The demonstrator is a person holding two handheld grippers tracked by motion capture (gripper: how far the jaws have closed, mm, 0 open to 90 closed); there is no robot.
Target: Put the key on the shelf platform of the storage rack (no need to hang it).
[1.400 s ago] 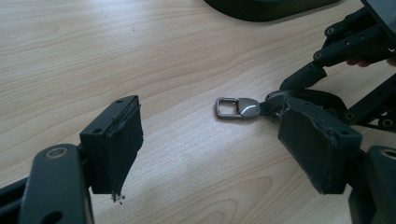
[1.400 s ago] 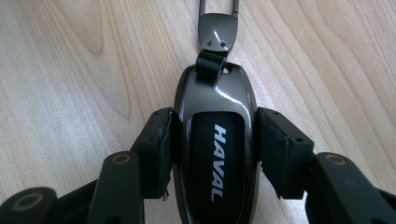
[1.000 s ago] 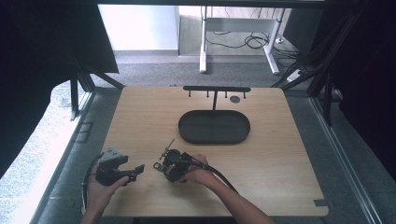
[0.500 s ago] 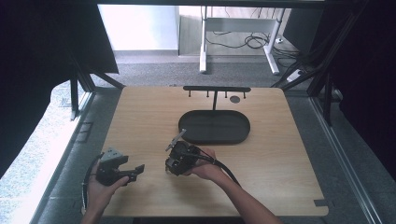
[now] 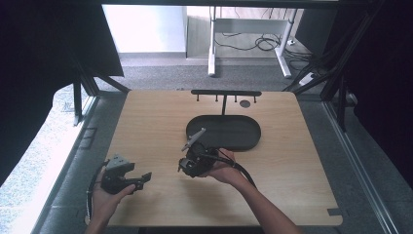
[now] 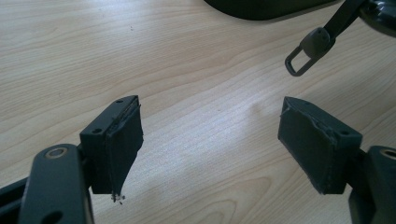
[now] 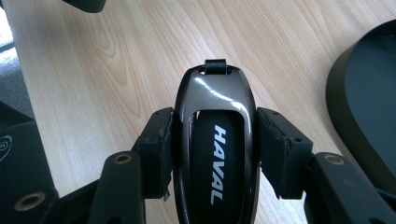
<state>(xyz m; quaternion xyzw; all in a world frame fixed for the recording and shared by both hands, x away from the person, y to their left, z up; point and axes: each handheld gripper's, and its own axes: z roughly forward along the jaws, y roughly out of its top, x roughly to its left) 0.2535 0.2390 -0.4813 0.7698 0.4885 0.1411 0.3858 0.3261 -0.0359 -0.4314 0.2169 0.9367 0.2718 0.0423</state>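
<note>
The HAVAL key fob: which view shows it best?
The right gripper view: the key fob sits close-up between the right gripper pads, lettering readable. The left gripper view catches its strap loop; the high view shows a small dark shape.

The car key fob (image 7: 215,149) is glossy black with white HAVAL lettering and a black strap loop. Beside it, the oval tray (image 5: 224,131) is matte black, on a pale wood-grain table (image 5: 156,117). The strap's clasp (image 6: 306,53) is grey.
</note>
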